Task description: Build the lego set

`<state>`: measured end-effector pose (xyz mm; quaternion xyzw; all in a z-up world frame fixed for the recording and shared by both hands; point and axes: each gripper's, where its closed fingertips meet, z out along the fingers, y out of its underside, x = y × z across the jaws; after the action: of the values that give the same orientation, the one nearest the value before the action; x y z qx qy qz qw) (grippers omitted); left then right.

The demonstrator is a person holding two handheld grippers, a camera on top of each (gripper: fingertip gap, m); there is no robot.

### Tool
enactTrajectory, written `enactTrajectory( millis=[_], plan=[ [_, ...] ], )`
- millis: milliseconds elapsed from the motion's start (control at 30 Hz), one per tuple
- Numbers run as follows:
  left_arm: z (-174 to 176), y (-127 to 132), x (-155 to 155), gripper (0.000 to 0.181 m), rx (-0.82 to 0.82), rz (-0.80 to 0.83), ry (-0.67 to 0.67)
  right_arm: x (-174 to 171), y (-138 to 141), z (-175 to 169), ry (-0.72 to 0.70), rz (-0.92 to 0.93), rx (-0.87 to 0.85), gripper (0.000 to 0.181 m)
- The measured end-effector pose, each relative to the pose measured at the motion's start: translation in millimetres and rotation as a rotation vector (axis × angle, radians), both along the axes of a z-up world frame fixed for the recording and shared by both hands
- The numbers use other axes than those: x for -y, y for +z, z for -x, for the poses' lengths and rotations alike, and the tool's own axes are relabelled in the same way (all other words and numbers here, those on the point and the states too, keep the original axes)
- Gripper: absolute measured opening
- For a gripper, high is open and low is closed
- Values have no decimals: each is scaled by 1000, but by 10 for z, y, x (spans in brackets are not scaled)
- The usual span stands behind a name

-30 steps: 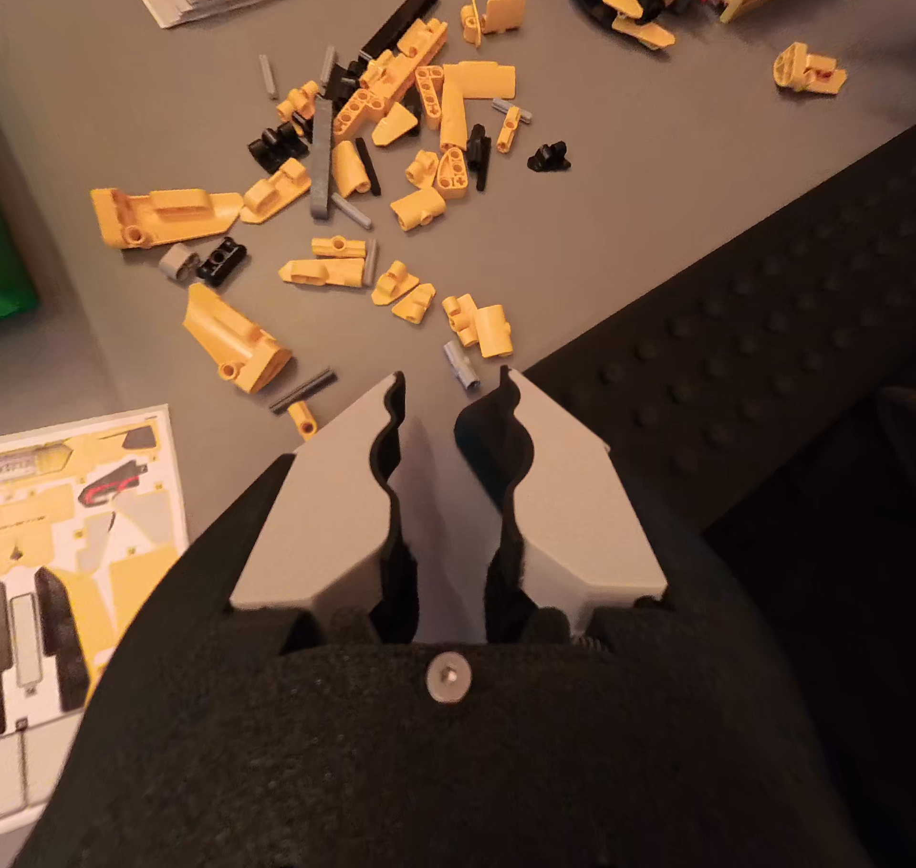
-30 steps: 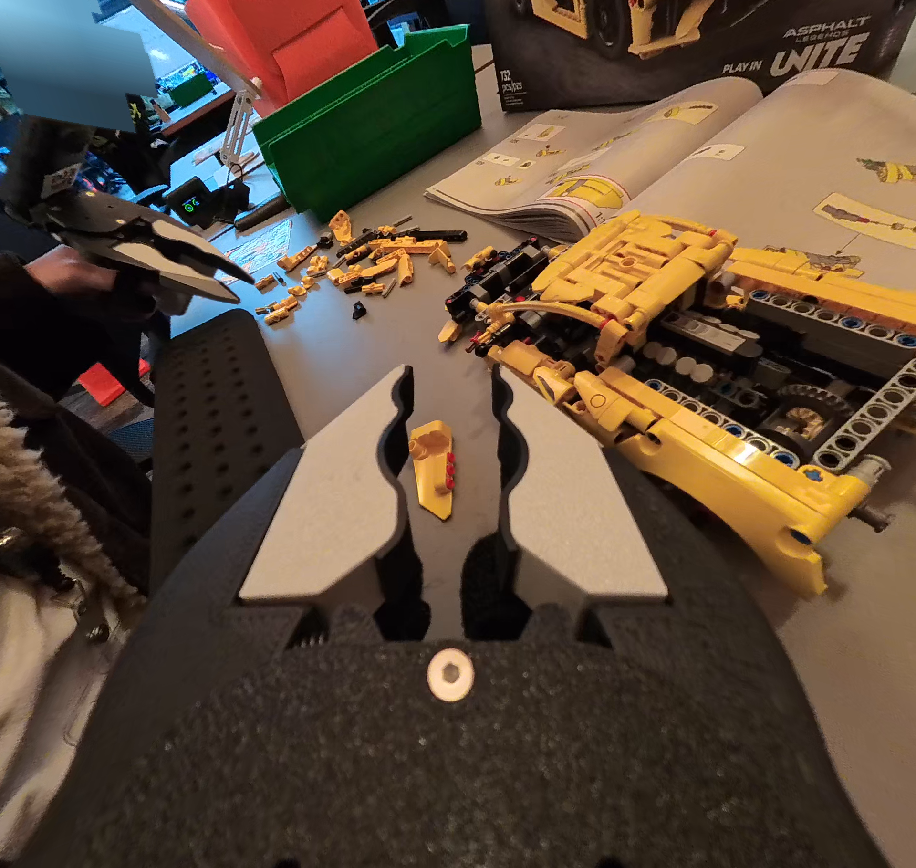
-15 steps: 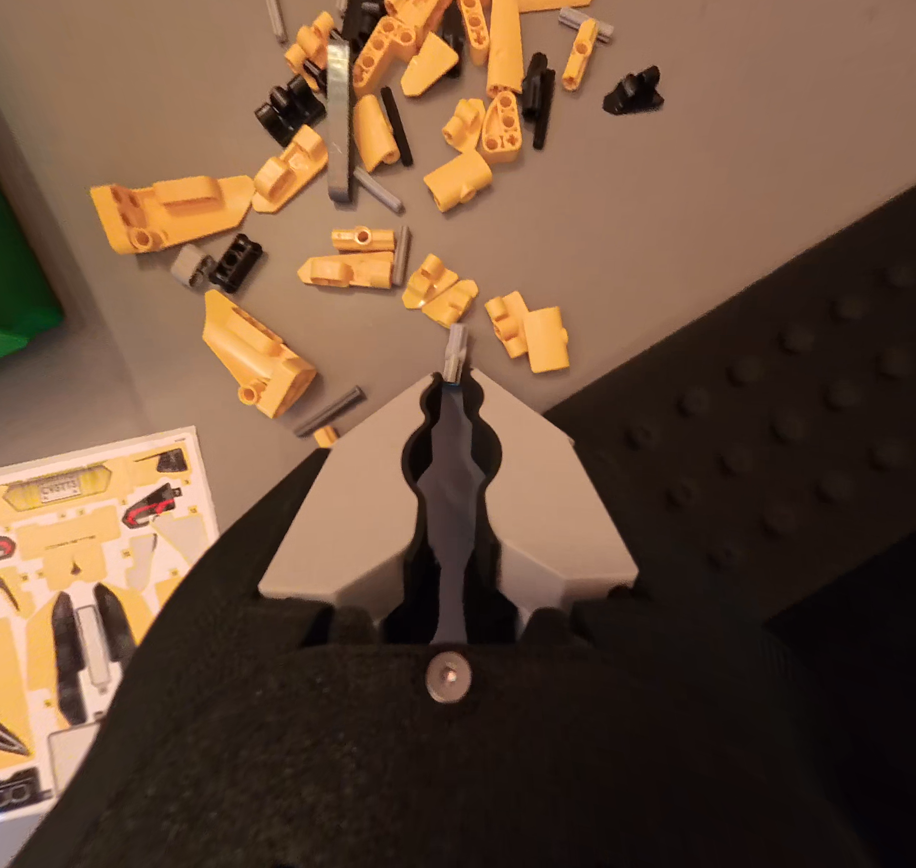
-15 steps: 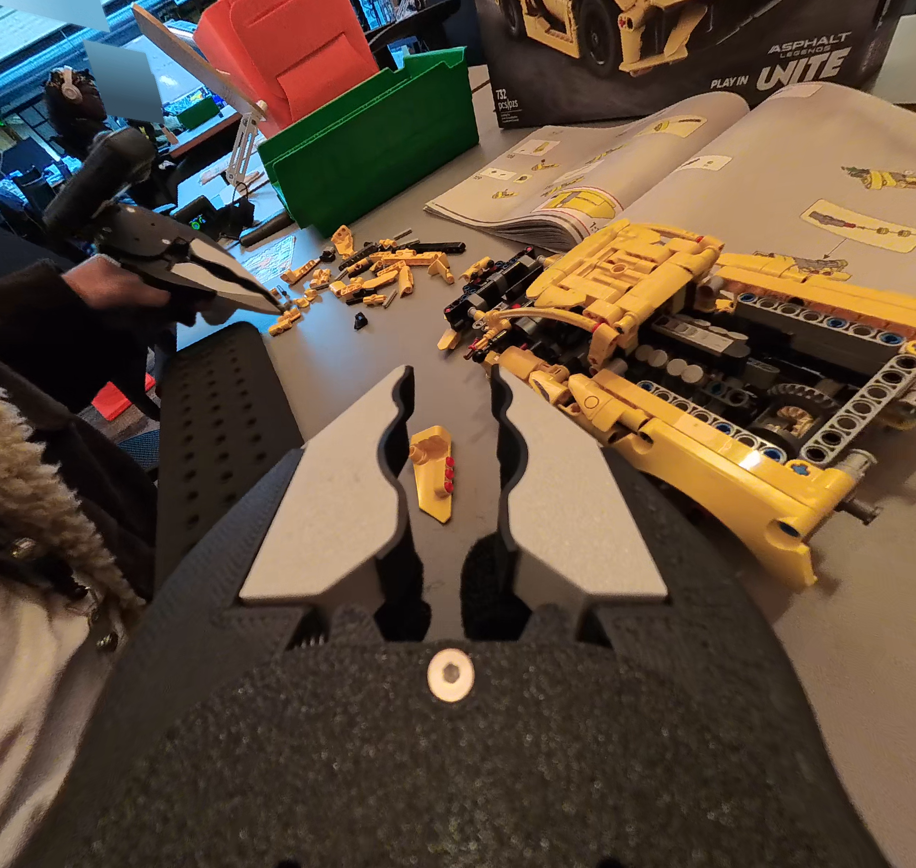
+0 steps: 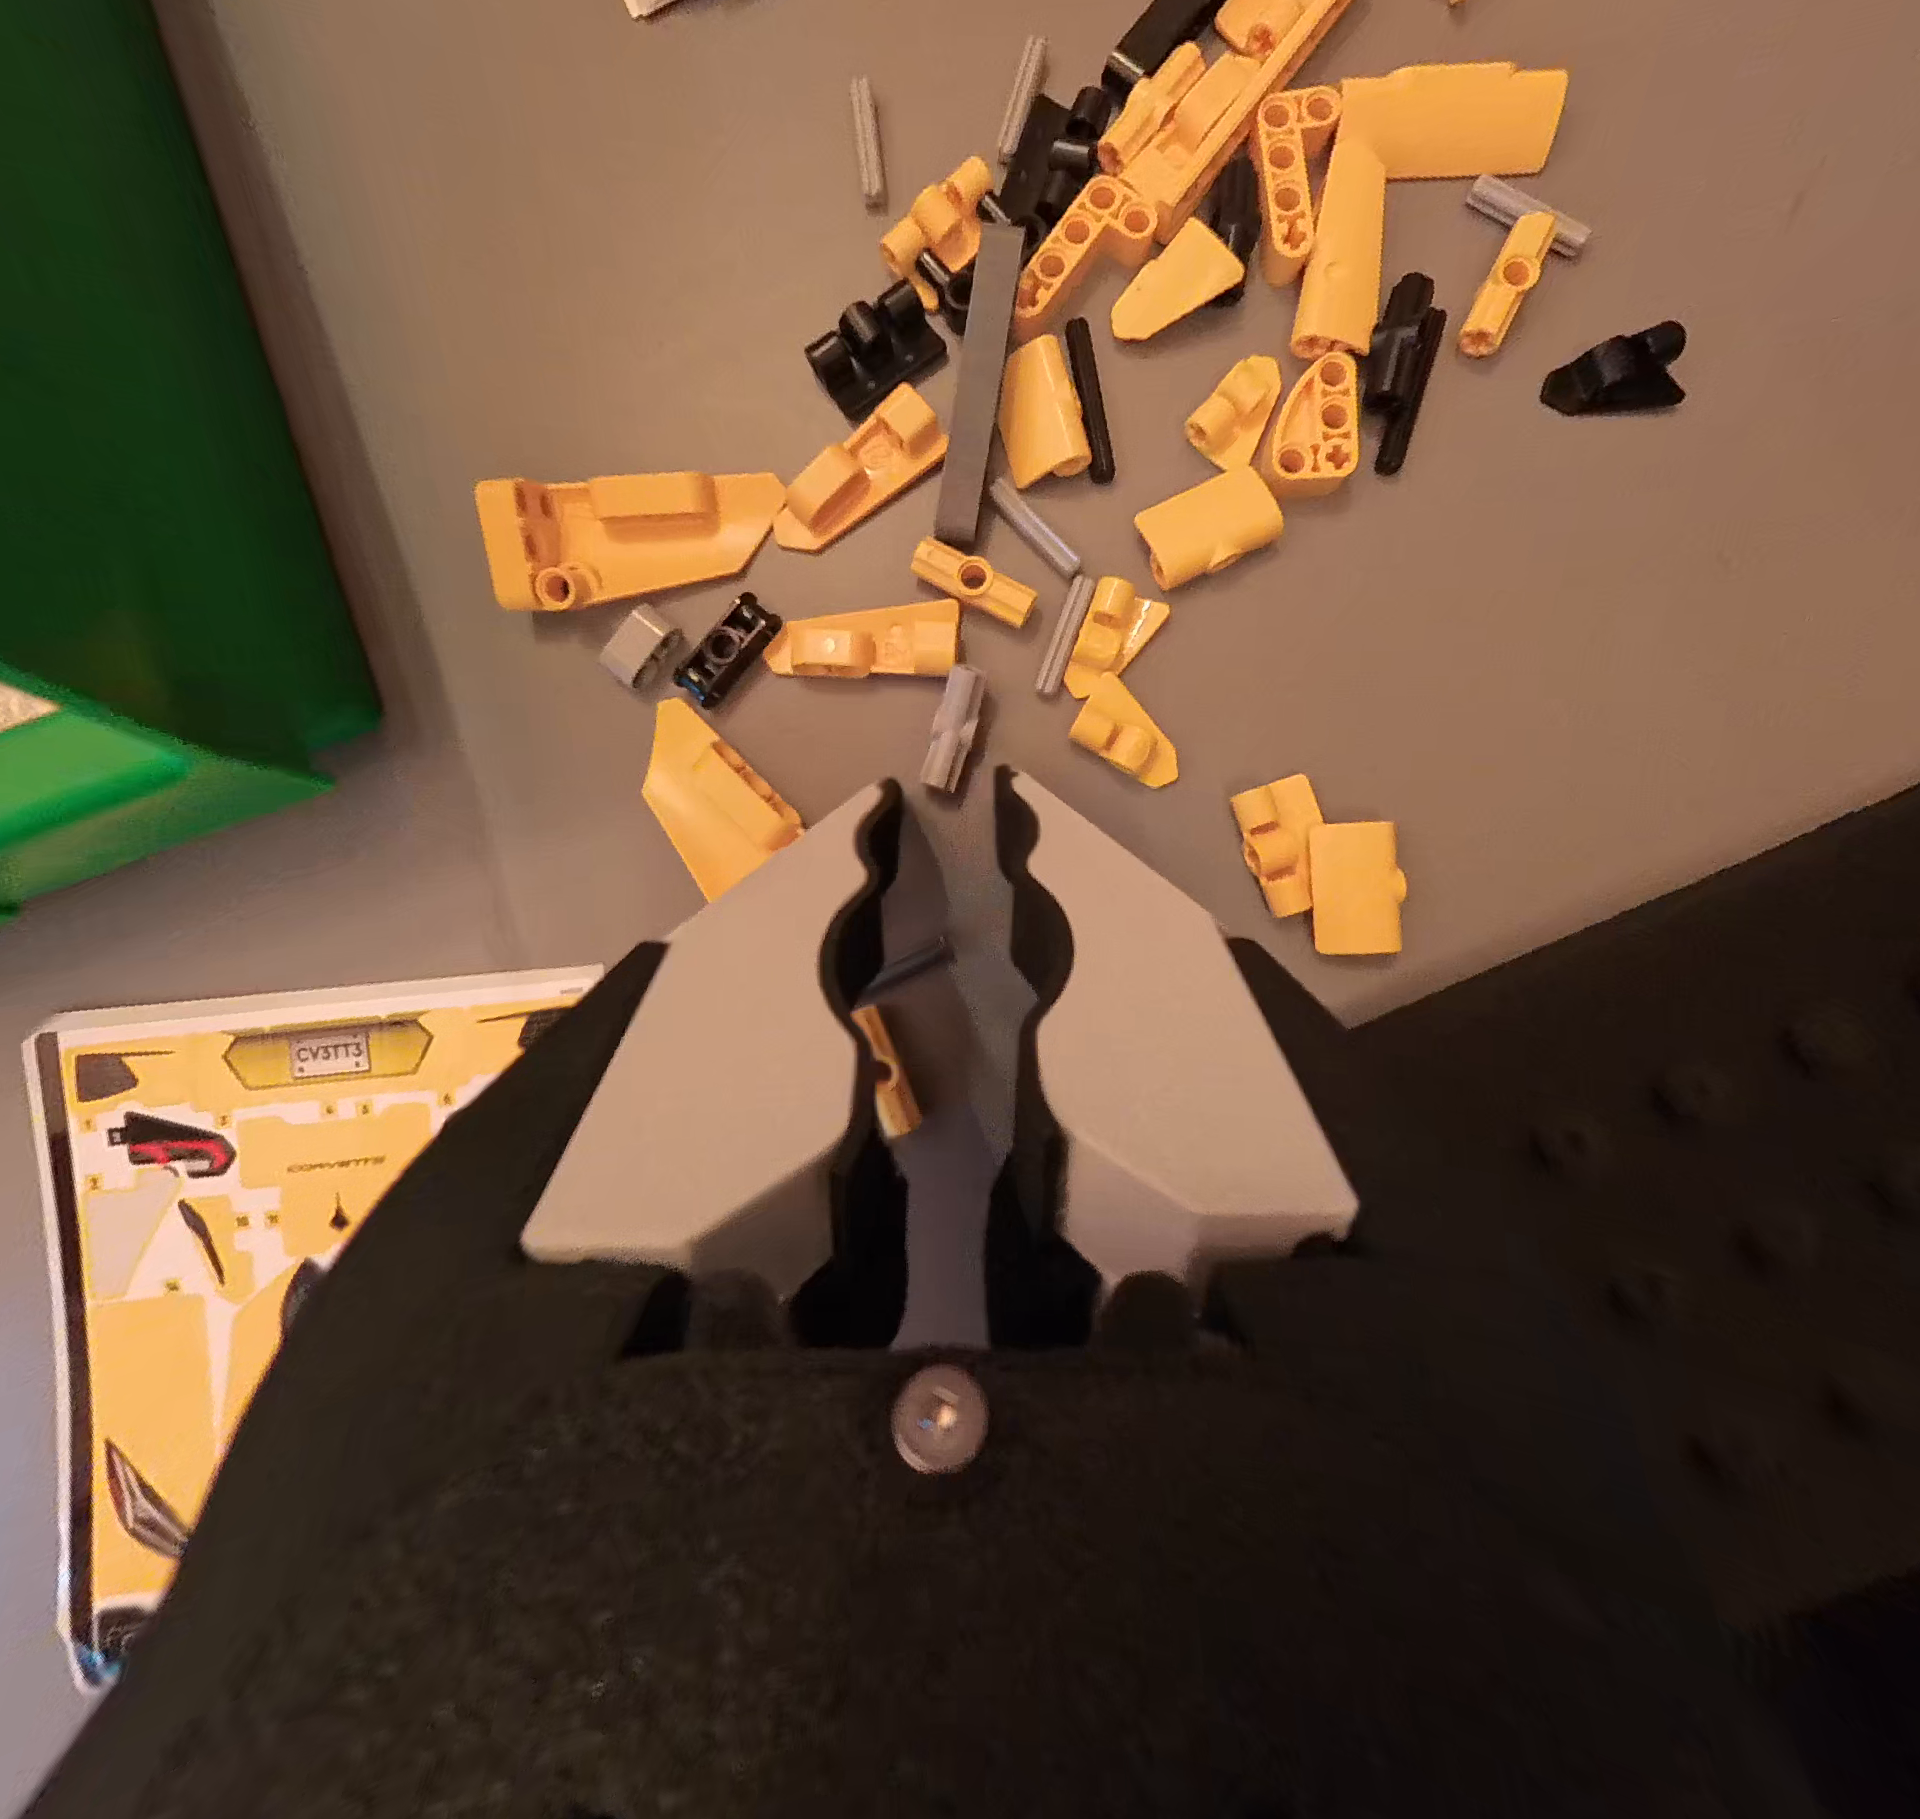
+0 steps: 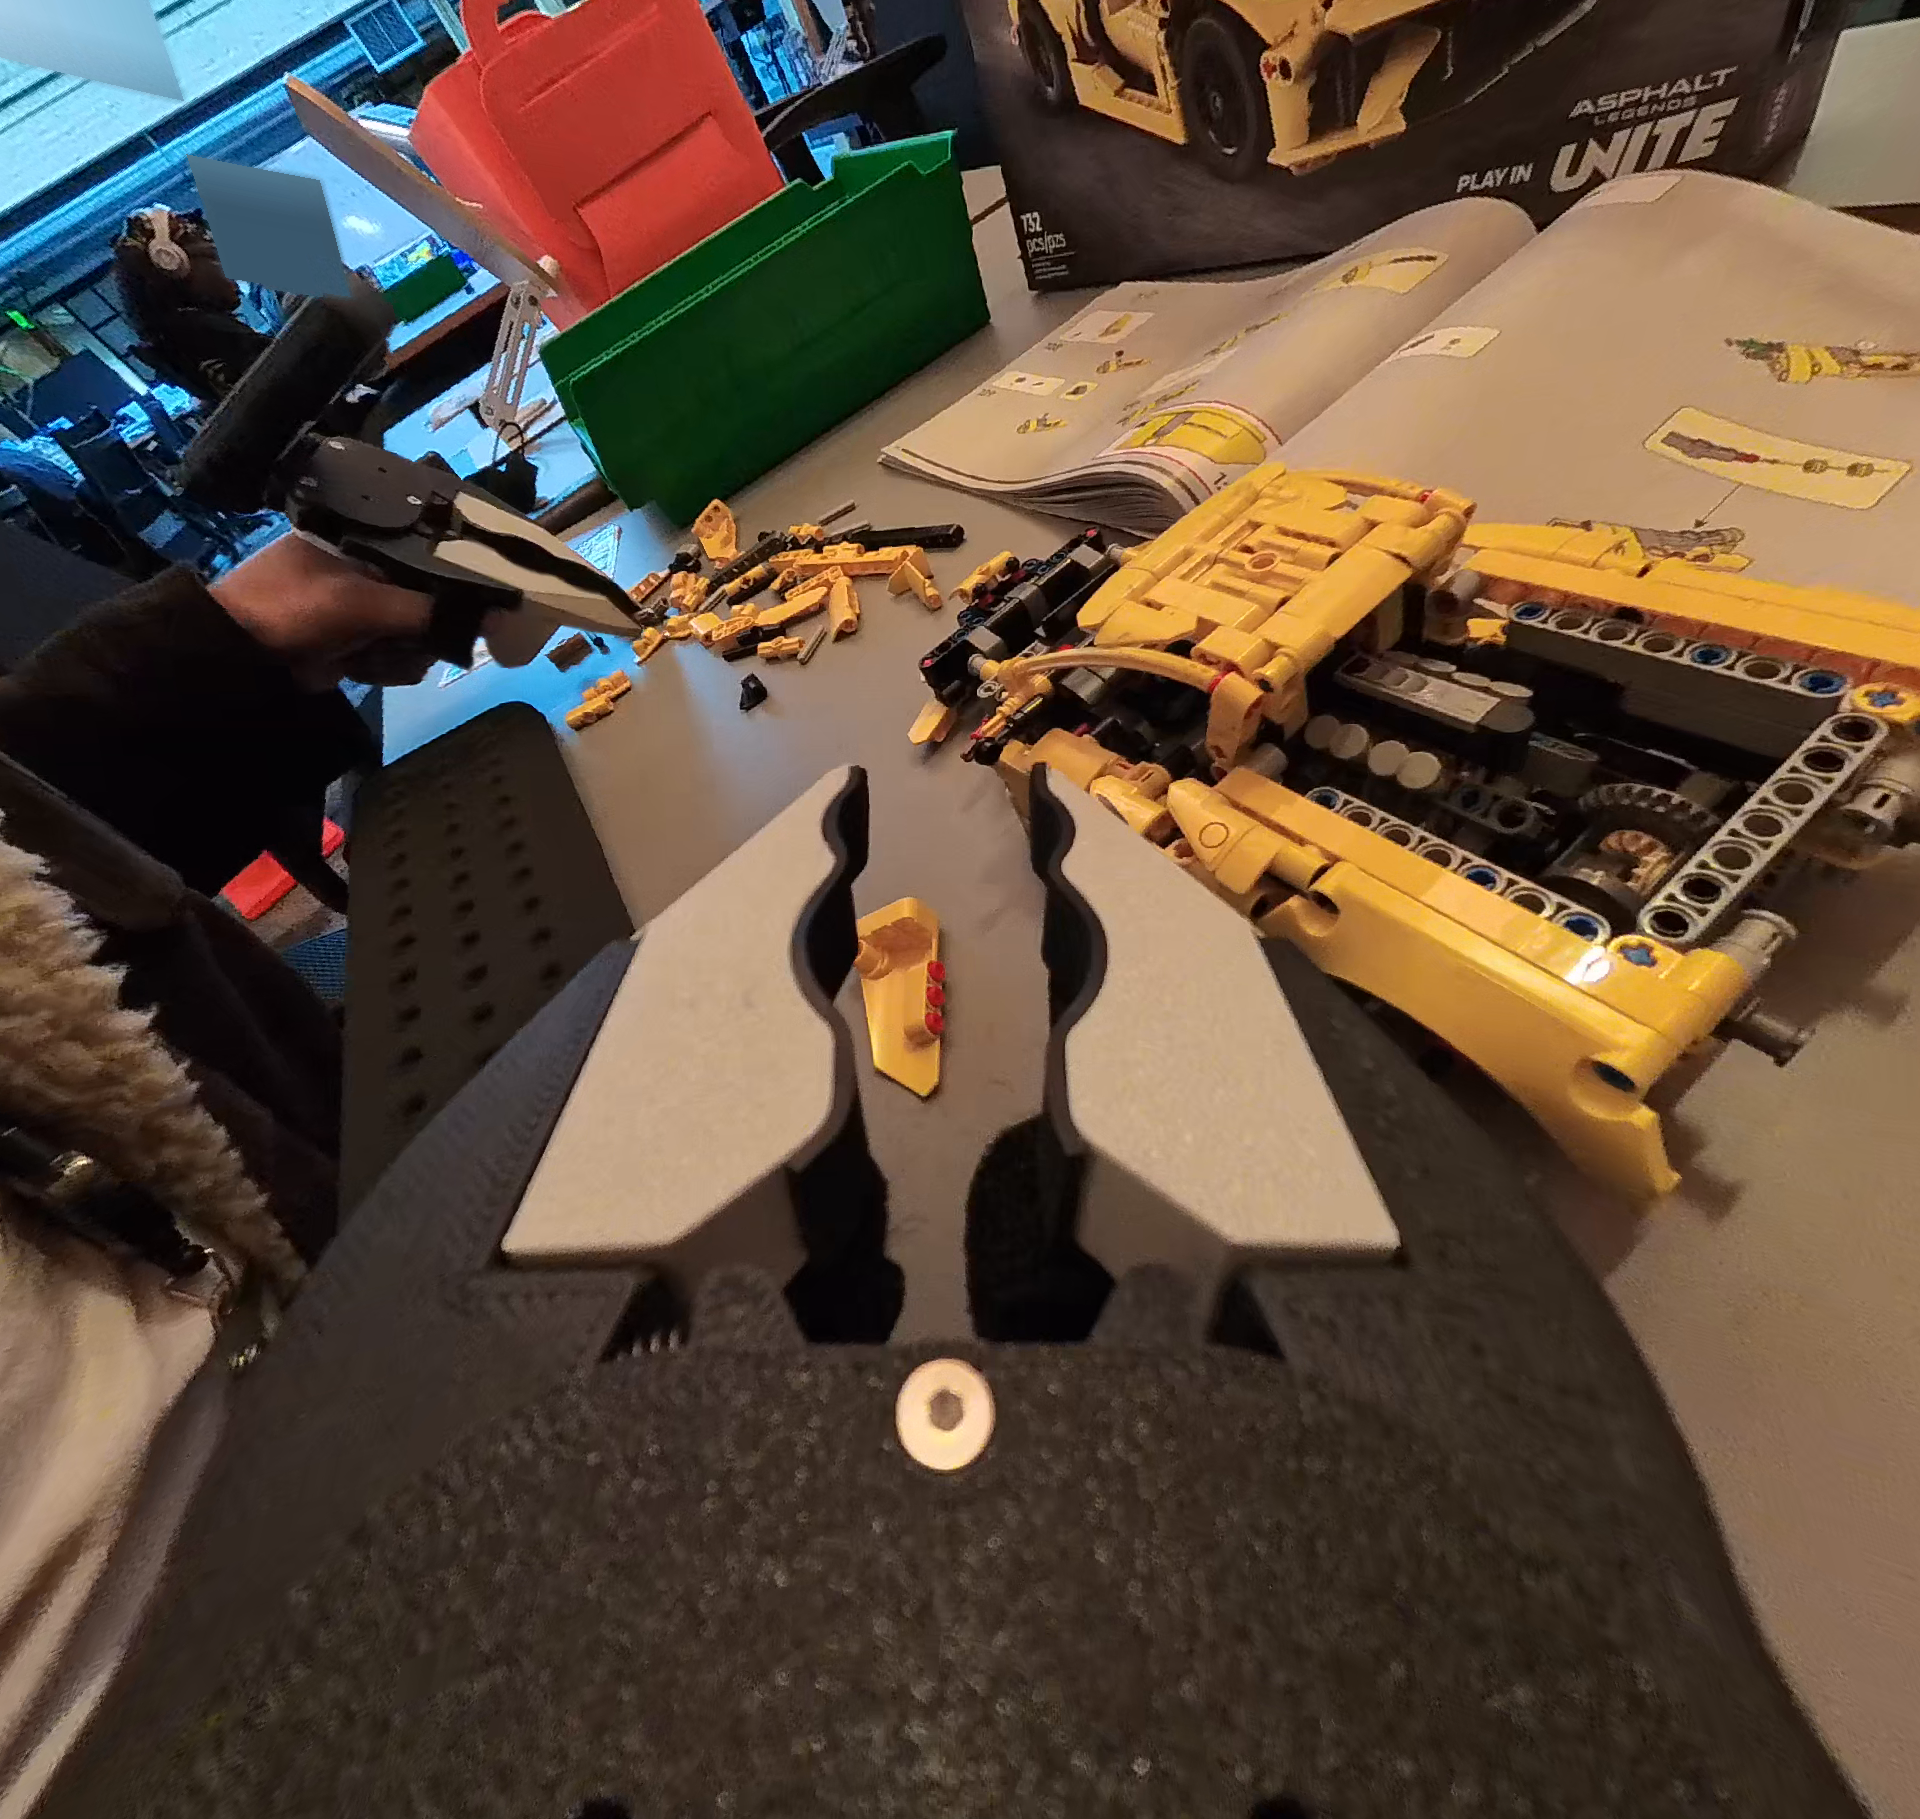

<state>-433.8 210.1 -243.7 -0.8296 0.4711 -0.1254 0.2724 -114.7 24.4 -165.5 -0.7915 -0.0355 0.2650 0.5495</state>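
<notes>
1. the left gripper (image 5: 945, 782) hung over the near edge of the loose pieces (image 5: 1143, 335), its jaws only a narrow gap apart. a small grey connector (image 5: 956, 728) lay on the table (image 5: 1610, 678) just past the tips; neither finger seemed to touch it, so i judged it was being lined up, not gripped.
2. through that gap i saw a short yellow piece (image 5: 886, 1073) and a dark axle (image 5: 906, 969) lying on the table underneath.
3. the right gripper (image 6: 945, 782) hovered with its jaws moderately wide and nothing in them. a yellow panel (image 6: 902, 1000) with 3 red pins lay on the table between its 2 fingers, likely kept there for the next join.
4. the half-built car (image 6: 1351, 730) sat to the right, near the open instruction booklet (image 6: 1558, 335), presumably so steps could be checked against it.
5. a green bin (image 6: 769, 367) stood far left, and a sticker sheet (image 5: 260, 1146) lay near left, apart from the pieces.
</notes>
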Motion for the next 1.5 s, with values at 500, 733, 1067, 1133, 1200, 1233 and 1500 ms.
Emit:
enactTrajectory(
  millis=[500,733,1067,1133,1200,1233,1500],
  plan=[
    [-436,422,-82,26,152,-93,-25,14,24,-32,-17,-12,1,29],
    [-1196,538,-25,26,246,-72,-126,109,33,-350,-121,-5,167,29],
    [-1928,593,416,26,326,45,-303,1322,-196,-2229,-499,308,420,35],
    [-2131,712,593,26,375,74,-359,1407,-332,-2410,-470,379,447,34],
    [-2298,770,766,26,374,81,-412,1431,-457,-2534,-422,425,474,31],
    [-2363,788,850,26,366,79,-439,1420,-496,-2581,-404,435,462,29],
    [-2563,774,1221,26,290,64,-518,1302,-630,-2851,-287,458,459,16]
  ],
)
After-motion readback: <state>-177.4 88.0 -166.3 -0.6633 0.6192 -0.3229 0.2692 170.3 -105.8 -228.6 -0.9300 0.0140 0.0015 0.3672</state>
